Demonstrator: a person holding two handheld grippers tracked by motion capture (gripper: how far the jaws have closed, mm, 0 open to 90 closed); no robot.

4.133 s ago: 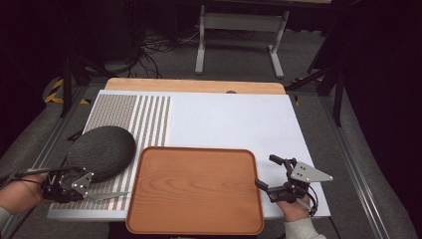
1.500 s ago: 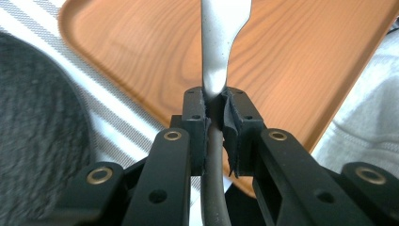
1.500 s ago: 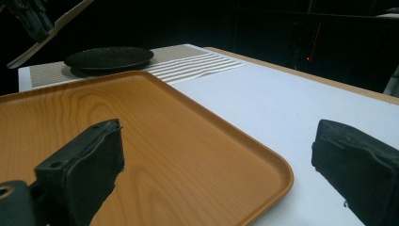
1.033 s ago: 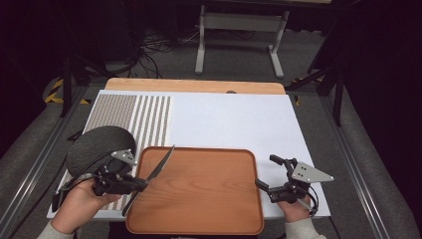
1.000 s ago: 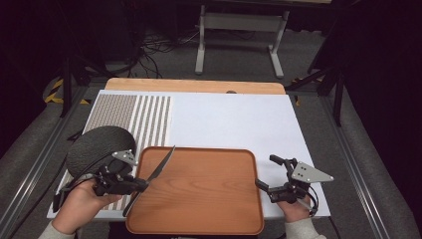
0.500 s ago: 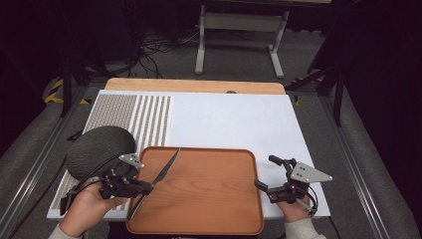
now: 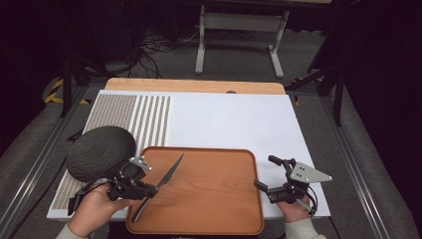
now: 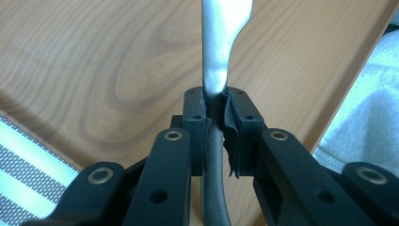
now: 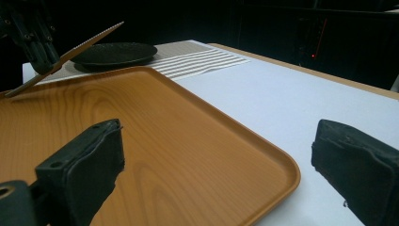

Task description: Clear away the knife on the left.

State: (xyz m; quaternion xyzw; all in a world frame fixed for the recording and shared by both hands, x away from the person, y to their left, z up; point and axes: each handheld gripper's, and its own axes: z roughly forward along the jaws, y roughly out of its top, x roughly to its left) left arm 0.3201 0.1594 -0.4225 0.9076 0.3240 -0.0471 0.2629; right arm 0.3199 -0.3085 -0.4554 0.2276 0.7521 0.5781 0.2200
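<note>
Clearly slim, the silver-bladed, dark-handled knife (image 7: 160,186) tilts above the wooden tray (image 7: 209,199).

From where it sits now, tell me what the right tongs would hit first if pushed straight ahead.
Probably the wooden tray: the right tongs stand open at its right edge, pointing across it toward the knife in the left tongs. If they ride above the rim, the way looks free.

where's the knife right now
In the high view the knife is clamped in the left gripper, held over the left part of the wooden tray, just right of the dark plate.
</note>
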